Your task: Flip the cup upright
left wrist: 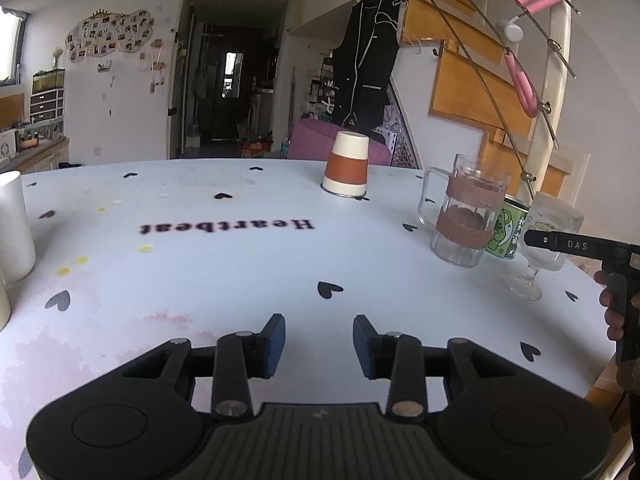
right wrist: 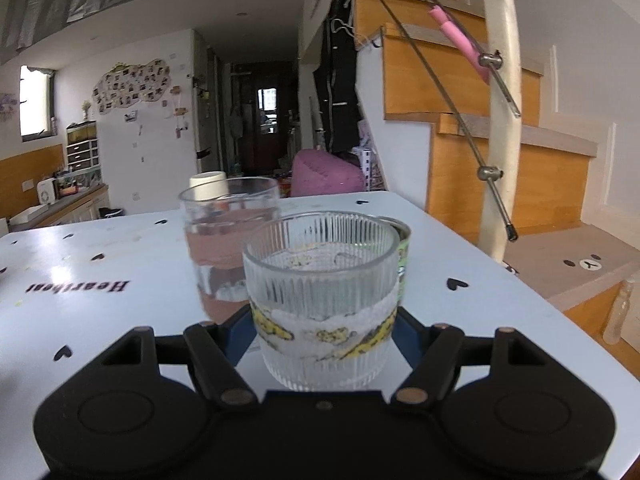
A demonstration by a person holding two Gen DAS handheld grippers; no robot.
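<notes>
While the left gripper (left wrist: 320, 340) hovered low over the heart-print table (left wrist: 200, 280) with its blue-padded jaws apart and holding nothing, the right gripper (right wrist: 326, 328) bracketed the bowl of a ribbed glass goblet (right wrist: 320, 280), a pad on each side at the level of its yellow-patterned band. Whether those jaws were squeezing the glass or merely flanking it could not be told. The goblet stood upright on its stem near the table's right edge, just beside a green can (left wrist: 506, 232) and a clear glass mug (left wrist: 464, 212) with brown bands. The only vessel standing mouth-down was a cream cup with an orange band (left wrist: 346, 164), alone toward the far side of the table and well apart from both grippers. That cup looked light and tapered, perhaps paper and easily crushed, so it would probably want a gentle pinch across the banded middle, where the surface likely offers more friction than the smooth cream ends. The goblet, by contrast, appeared rigid, slick and breakable, top-heavy on a narrow foot, and best held around the bowl. A white tumbler (left wrist: 12, 224) stood at the left edge.
</notes>
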